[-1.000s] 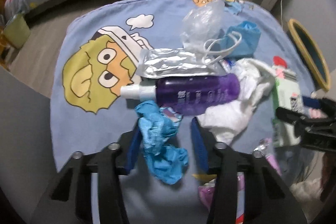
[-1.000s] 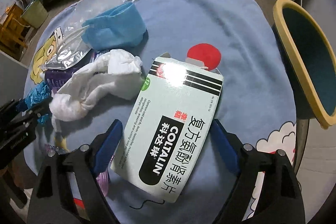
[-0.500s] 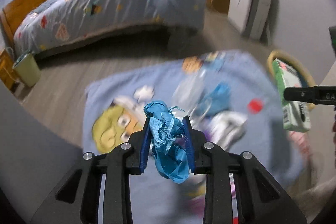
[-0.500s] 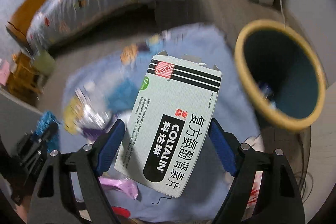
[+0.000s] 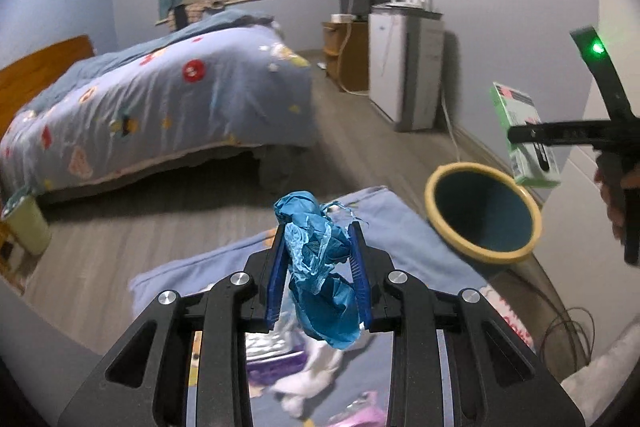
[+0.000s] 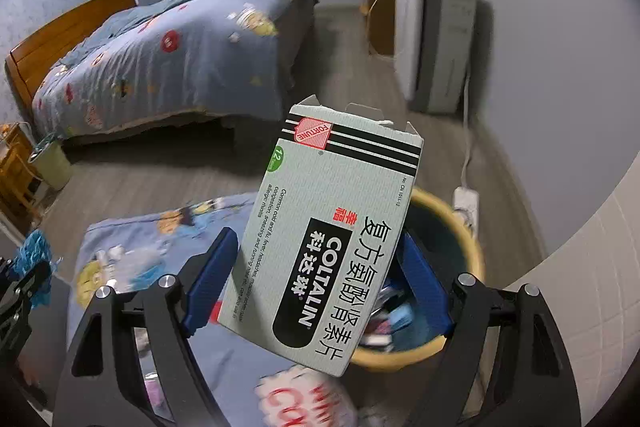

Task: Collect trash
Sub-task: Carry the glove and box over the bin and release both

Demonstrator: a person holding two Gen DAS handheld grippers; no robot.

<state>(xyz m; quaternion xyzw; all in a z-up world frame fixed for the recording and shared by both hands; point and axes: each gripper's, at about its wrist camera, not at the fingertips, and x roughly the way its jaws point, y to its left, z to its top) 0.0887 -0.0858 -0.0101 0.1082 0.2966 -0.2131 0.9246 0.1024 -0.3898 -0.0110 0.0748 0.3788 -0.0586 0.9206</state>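
Note:
My left gripper (image 5: 318,247) is shut on a crumpled blue glove (image 5: 320,267) and holds it in the air above the blue cartoon blanket (image 5: 400,227). My right gripper (image 6: 316,251) is shut on a pale green Coltalin medicine box (image 6: 332,247) and holds it up over the yellow-rimmed trash bin (image 6: 460,227); some trash lies inside the bin. In the left wrist view the box (image 5: 524,139) and right gripper hang above and right of the bin (image 5: 484,223). The glove also shows at the left edge of the right wrist view (image 6: 34,255).
More trash lies on the blanket below my left gripper: a purple bottle (image 5: 276,359) and white tissue (image 5: 308,383). A bed (image 5: 152,107), a small green bin (image 5: 26,223), a white appliance (image 5: 404,67) and a power strip (image 6: 466,203) stand around.
Both grippers have risen from the blanket with their loads and tilted up toward the room. The right gripper has carried the box over the bin.

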